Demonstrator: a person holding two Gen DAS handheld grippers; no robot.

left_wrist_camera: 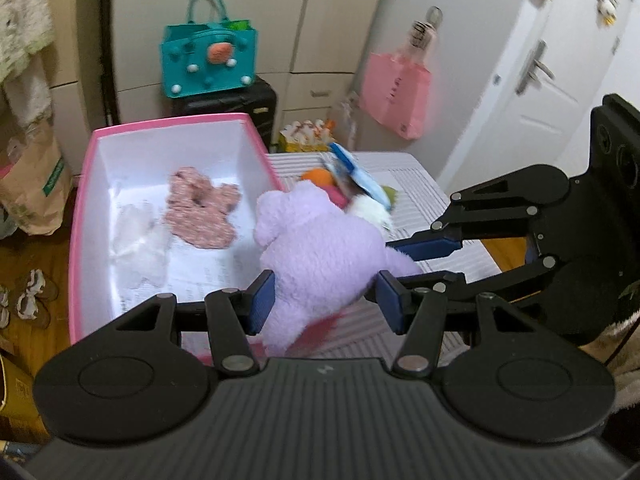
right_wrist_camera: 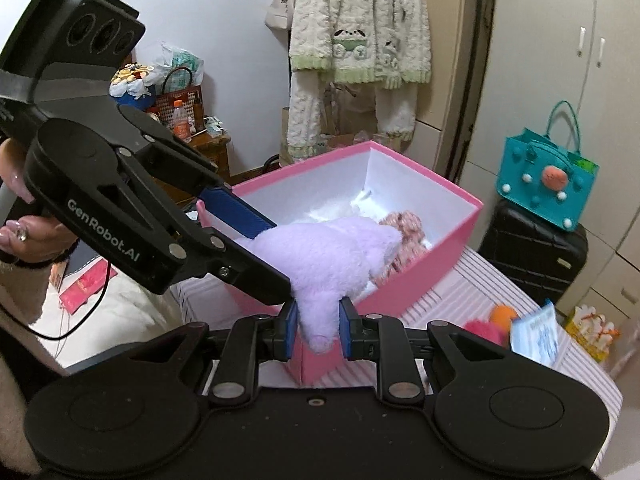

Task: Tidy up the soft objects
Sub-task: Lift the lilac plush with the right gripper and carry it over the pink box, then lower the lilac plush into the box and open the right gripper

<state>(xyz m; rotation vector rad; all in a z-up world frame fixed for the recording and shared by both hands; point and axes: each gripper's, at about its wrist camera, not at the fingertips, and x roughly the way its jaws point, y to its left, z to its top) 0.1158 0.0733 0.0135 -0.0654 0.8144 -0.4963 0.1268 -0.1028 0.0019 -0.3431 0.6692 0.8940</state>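
Both tongs clamped on one lilac plush toy [left_wrist_camera: 320, 256]. Left tongs [left_wrist_camera: 326, 298] pinch its wide body between the blue pads; right tongs [right_wrist_camera: 318, 330] pinch a narrow limb. Toy hangs over the near rim of the pink box [left_wrist_camera: 84, 216], just ahead of both tongs. Inside the box, beyond the toy: a pink knitted piece [left_wrist_camera: 202, 210] and a white fluffy piece [left_wrist_camera: 138, 240]. Striped desk [left_wrist_camera: 420, 196] right of the left tongs carries more small soft items.
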